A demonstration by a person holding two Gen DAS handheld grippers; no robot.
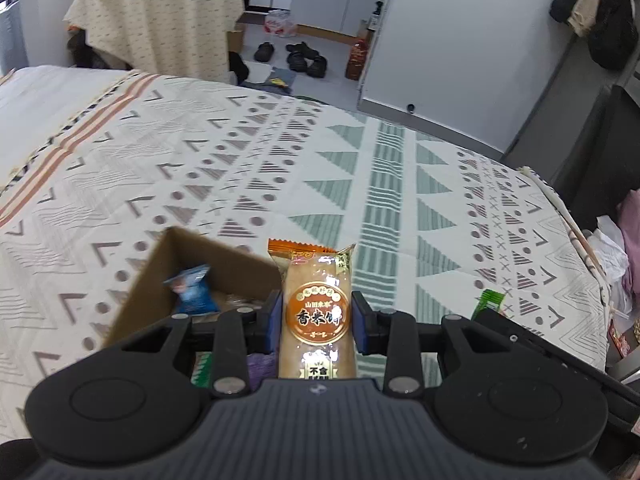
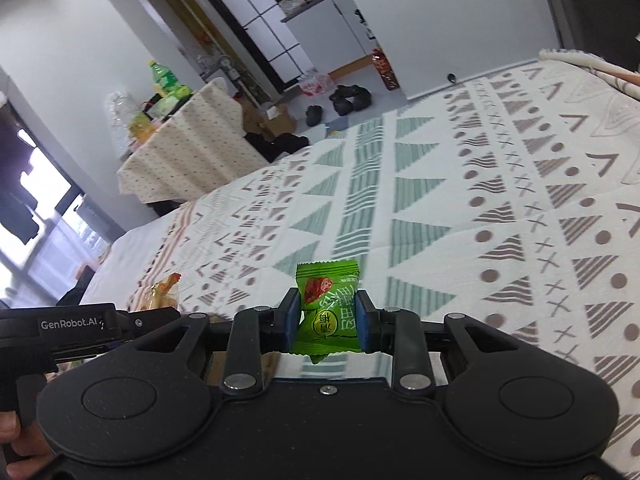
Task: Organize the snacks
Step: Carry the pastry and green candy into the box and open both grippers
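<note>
My left gripper (image 1: 316,320) is shut on an orange rice cracker packet (image 1: 316,300), held upright above the patterned bedspread (image 1: 240,152). Just to its left stands an open cardboard box (image 1: 188,256) with a blue snack packet (image 1: 194,290) inside. My right gripper (image 2: 328,320) is shut on a green candy packet (image 2: 328,304), held above the bedspread (image 2: 440,200). The green packet's tip also shows in the left wrist view (image 1: 488,304), at the right. The orange packet's end shows in the right wrist view (image 2: 162,292), at the left.
The bed's far edge drops to a floor with black shoes (image 1: 304,58). A cloth-covered table (image 1: 160,12) with bottles stands beyond the bed. A white cabinet (image 1: 460,40) stands at the right. Clothes and bags (image 1: 616,248) lie at the bed's right edge.
</note>
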